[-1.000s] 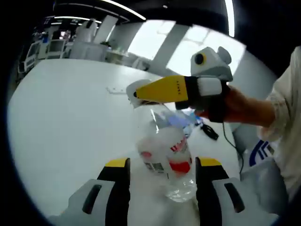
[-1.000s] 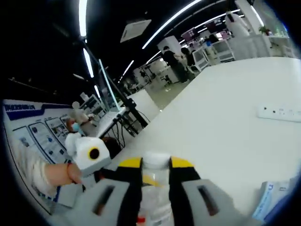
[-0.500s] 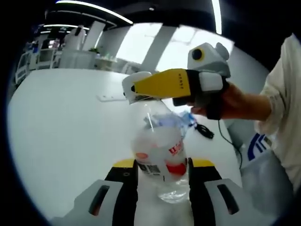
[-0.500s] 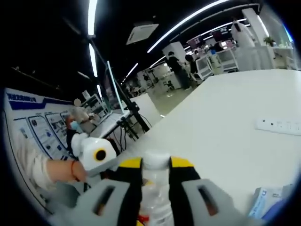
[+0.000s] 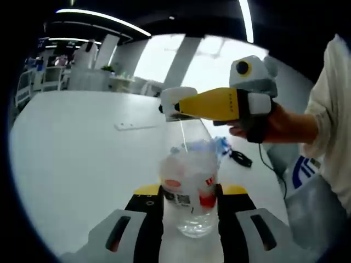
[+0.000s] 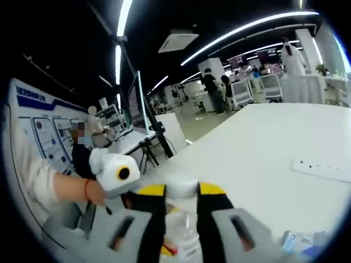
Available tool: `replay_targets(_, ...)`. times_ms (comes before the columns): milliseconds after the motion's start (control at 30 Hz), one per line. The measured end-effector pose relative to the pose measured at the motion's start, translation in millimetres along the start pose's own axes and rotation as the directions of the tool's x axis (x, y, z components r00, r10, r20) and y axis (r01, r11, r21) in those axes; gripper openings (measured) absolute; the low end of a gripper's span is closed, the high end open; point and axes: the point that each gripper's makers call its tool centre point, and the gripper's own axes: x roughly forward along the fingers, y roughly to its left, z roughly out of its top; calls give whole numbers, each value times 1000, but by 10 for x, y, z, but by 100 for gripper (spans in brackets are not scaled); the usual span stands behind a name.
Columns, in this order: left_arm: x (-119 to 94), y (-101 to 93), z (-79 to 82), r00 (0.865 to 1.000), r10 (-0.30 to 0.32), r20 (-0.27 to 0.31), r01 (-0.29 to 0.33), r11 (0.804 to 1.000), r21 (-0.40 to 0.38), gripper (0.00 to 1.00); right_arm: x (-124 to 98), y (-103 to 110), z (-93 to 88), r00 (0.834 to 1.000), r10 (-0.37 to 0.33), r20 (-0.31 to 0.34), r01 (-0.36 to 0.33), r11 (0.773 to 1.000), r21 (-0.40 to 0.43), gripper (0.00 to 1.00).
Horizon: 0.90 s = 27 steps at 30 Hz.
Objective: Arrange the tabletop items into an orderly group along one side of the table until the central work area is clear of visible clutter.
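A clear plastic bottle (image 5: 189, 189) with a red and white label stands almost upright over the white table (image 5: 71, 164). My left gripper (image 5: 190, 193) is shut on its body, a yellow-tipped jaw pressing each side. From the right, my right gripper (image 5: 176, 108) reaches in, held by a person's hand (image 5: 285, 123), shut on the bottle's white cap (image 5: 176, 98). In the right gripper view, the white cap (image 6: 182, 187) sits pinched in my right gripper (image 6: 182, 192), the bottle (image 6: 181, 241) hanging below. A hand (image 6: 71, 192) holds the left gripper at lower left.
A white power strip (image 5: 134, 125) (image 6: 323, 169) lies further along the table. A blue and white packet (image 6: 301, 241) lies near the bottle, and a black cable (image 5: 241, 159) runs by the right edge. People (image 6: 211, 90) and desks stand beyond the far end.
My left gripper's jaws have come in from wide apart and now clamp the bottle. The bottle has tipped more upright. The right gripper has stayed shut on the cap.
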Motion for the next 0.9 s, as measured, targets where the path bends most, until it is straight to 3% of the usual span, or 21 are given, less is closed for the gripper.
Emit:
replay_targets(333,66,27,49,1000,-3,0,3,999,36,34,-19,-40,37,1000,-20,12,20,999,-39,16)
replay_targets(600,87,72,180,1000,2,29,-3,998,56,34,-45,-69,143,999,-29,42,32,997,-74,16)
replay_targets(900,95,111,289,999,18,49,-24,994,107,33,-67,-20,230,997,-43,71,55,981,-184,16)
